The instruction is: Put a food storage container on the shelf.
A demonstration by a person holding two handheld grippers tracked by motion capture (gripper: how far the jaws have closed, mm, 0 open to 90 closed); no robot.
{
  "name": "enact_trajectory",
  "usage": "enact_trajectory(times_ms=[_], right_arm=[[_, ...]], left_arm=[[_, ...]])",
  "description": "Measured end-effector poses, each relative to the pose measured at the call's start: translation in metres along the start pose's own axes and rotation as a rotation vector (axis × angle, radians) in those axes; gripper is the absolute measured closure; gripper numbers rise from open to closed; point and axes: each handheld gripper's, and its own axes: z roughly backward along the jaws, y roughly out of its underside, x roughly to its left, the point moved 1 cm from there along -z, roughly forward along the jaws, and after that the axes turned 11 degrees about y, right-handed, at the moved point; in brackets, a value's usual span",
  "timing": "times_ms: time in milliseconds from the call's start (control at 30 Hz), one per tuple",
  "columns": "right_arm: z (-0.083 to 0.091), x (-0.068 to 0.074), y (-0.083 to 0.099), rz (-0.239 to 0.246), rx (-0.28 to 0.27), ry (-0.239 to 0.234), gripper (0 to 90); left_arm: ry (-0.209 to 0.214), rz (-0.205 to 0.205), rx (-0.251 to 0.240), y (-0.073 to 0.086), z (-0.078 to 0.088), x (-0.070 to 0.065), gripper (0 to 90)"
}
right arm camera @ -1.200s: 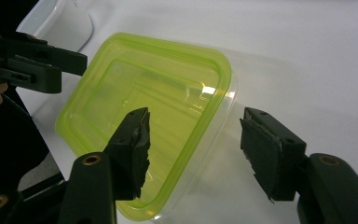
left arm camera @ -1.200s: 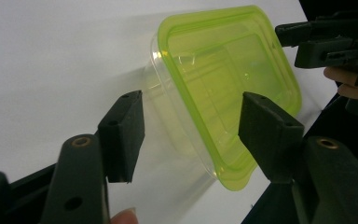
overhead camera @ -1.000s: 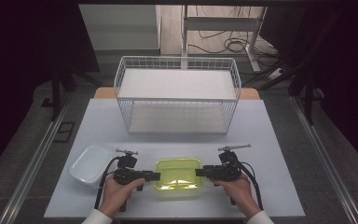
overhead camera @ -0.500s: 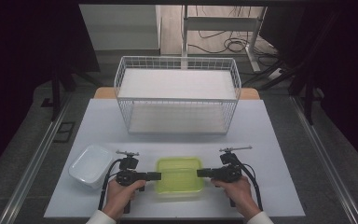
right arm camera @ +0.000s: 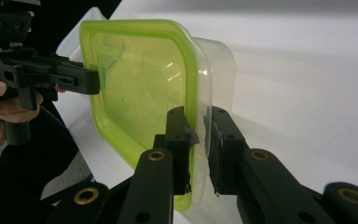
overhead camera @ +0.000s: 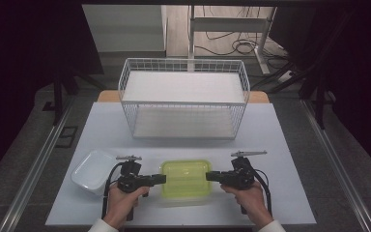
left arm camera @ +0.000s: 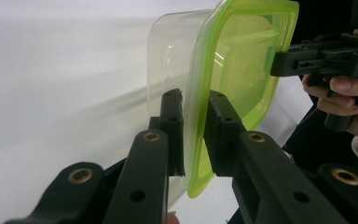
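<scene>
A clear plastic container with a lime-green lid [overhead camera: 186, 178] sits near the table's front edge. My left gripper [overhead camera: 163, 179] holds its left end and my right gripper [overhead camera: 208, 176] its right end. In the left gripper view the lid's rim [left arm camera: 196, 154] is pinched between my left gripper's [left arm camera: 196, 100] jaws, which have just been closing. In the right gripper view my right gripper [right arm camera: 196, 116] has just closed the same way, with the rim and clear wall [right arm camera: 200, 88] between its pads. Each view shows the other gripper on the far rim.
A white wire basket [overhead camera: 183, 104] stands at the back middle of the white table [overhead camera: 275, 140]. A lidless clear tub [overhead camera: 92, 170] lies just left of my left hand. The table's front edge runs close under both forearms.
Both hands stay at the container's two ends. The bright glare on the lid a second ago is gone, and the lid now looks flat and even.
</scene>
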Motion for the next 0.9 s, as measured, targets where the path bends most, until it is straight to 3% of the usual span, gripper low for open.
enact_trajectory(times_ms=[400, 700, 900], right_arm=[[0.017, 0.011, -0.01, 0.106, -0.076, 0.029, 78.2], [0.025, 0.015, -0.018, 0.134, -0.105, 0.035, 78.2], [0.03, 0.013, -0.029, 0.145, -0.128, 0.039, 78.2]], left_arm=[[-0.001, -0.078, -0.024, -0.01, 0.007, -0.015, 78.9], [-0.017, -0.132, -0.042, -0.024, 0.011, -0.026, 78.9], [-0.008, -0.133, -0.055, -0.035, 0.01, -0.027, 78.8]])
